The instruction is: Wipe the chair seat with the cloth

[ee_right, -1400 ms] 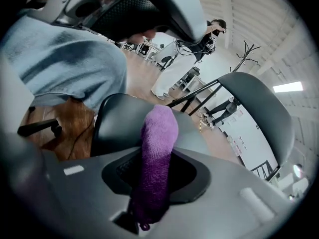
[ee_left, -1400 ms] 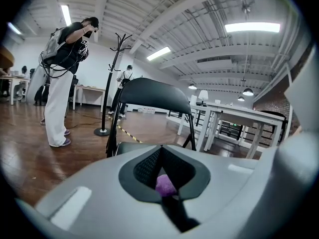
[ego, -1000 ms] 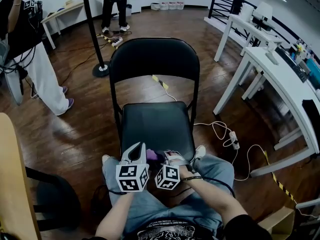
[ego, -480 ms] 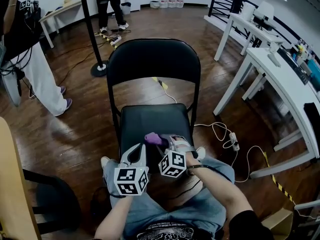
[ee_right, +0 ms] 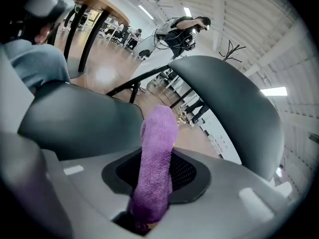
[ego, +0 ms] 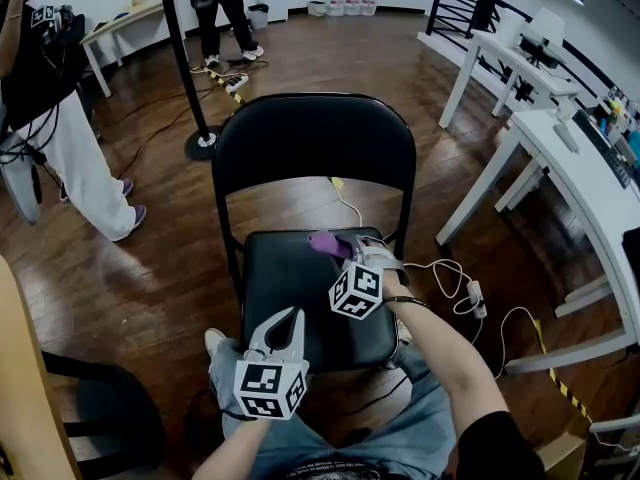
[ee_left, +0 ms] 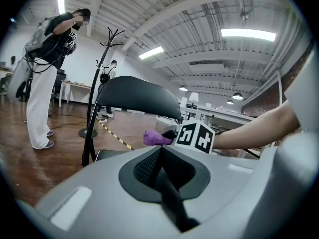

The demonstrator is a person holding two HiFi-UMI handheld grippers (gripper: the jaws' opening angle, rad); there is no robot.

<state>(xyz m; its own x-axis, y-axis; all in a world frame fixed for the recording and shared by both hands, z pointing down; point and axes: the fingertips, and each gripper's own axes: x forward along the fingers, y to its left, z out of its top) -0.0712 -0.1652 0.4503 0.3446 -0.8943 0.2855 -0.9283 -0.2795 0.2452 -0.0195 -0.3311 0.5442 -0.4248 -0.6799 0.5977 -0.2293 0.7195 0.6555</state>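
The black folding chair's seat (ego: 285,293) lies in front of me, its backrest (ego: 315,133) beyond it. My right gripper (ego: 346,254) is over the seat's far right part, just under the backrest, shut on a purple cloth (ego: 328,243) that sticks out ahead of it. In the right gripper view the cloth (ee_right: 157,158) runs up from between the jaws, with seat (ee_right: 75,123) and backrest (ee_right: 234,113) behind. My left gripper (ego: 289,318) hovers at the seat's near edge, jaws together with nothing in them. From the left gripper view (ee_left: 162,166) I see the cloth (ee_left: 155,138).
A person in white trousers (ego: 75,158) stands at left and another (ego: 225,8) at the back beside a stand pole (ego: 185,58). White tables (ego: 560,158) line the right. A cable and power strip (ego: 470,293) lie on the floor. A wooden tabletop edge (ego: 20,368) is at near left.
My right gripper has carried the cloth from the seat's near edge across to its far side by the backrest. The left gripper has stayed near the front edge.
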